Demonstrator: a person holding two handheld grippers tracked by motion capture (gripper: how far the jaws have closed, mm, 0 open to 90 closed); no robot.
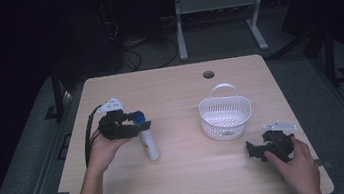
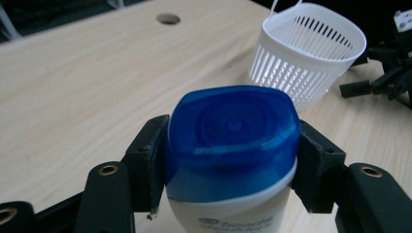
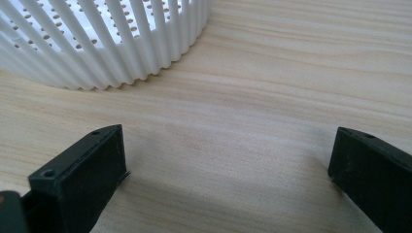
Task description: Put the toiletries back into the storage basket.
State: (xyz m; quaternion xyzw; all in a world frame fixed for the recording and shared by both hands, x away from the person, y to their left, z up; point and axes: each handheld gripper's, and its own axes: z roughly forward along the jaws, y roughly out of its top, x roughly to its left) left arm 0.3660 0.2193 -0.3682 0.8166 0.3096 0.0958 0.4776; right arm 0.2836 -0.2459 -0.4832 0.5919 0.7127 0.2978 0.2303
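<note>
A white bottle (image 1: 149, 143) with a blue cap (image 2: 232, 131) stands on the wooden table (image 1: 185, 176), left of centre. My left gripper (image 1: 139, 124) is shut on the bottle just at the cap, one jaw on each side. A white slotted basket (image 1: 226, 115) with a handle sits right of centre and holds nothing that I can see. My right gripper (image 1: 251, 149) rests low at the table's right front, open, jaws far apart over bare wood. The basket's wall (image 3: 104, 46) is just ahead of it in the right gripper view.
A round cable hole (image 1: 208, 74) is near the table's far edge. Beyond the table stand a desk frame (image 1: 219, 15) and cables on a dark floor. The right gripper (image 2: 384, 80) appears past the basket (image 2: 311, 53) in the left gripper view.
</note>
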